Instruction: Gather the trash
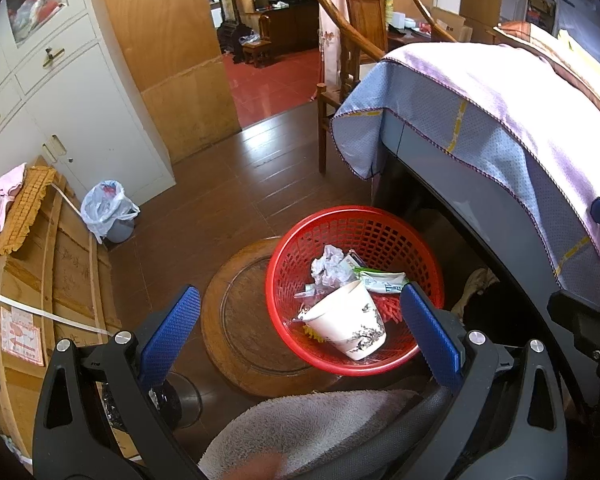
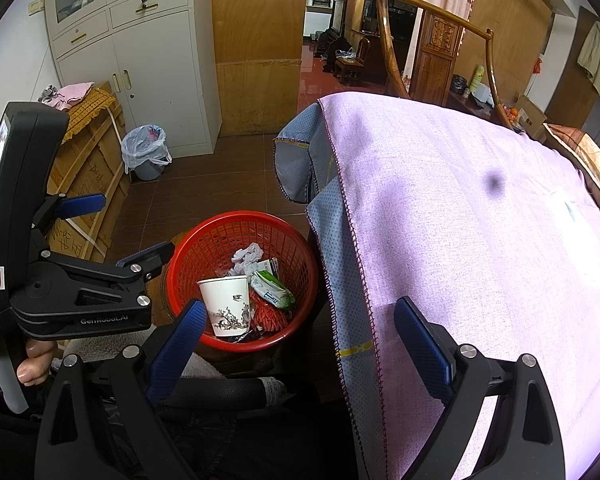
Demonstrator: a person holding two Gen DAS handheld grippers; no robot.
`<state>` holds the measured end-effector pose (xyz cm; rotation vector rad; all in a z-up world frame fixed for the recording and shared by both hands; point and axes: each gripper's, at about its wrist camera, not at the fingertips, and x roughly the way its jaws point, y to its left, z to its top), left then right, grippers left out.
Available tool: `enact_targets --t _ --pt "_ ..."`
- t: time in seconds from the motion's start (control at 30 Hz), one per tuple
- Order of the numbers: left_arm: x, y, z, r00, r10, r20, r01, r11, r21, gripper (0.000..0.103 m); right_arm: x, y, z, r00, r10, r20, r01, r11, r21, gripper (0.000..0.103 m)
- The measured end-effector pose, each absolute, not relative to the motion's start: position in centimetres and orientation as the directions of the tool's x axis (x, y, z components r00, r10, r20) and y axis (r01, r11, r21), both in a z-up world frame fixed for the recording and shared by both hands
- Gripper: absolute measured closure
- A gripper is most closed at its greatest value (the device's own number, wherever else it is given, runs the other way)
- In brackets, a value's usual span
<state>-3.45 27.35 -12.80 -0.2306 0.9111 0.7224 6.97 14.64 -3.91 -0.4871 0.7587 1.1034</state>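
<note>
A red mesh basket stands on a round wooden stool beside the table. Inside lie a white paper cup with an ink print, crumpled paper, a green-and-white wrapper and red scraps. My left gripper hovers above the basket, open, nothing between its blue pads; it also shows at the left of the right wrist view as the left gripper. My right gripper is open and empty, at the table's corner next to the basket.
A table under a lilac cloth fills the right. A bagged grey bin stands by the white cabinet. A wooden crate is on the left, a chair's towel-covered back just below me.
</note>
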Motion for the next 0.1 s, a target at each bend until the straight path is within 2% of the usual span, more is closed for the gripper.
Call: enact_targets --t 0.1 --pt "-3.53 27.36 -12.64 0.406 0.473 -0.782 -0.658 0.745 0.109 0.007 6.99 14.64 -3.9 0.244 0.611 -0.753 -0.922 0.388 0.015 0.01"
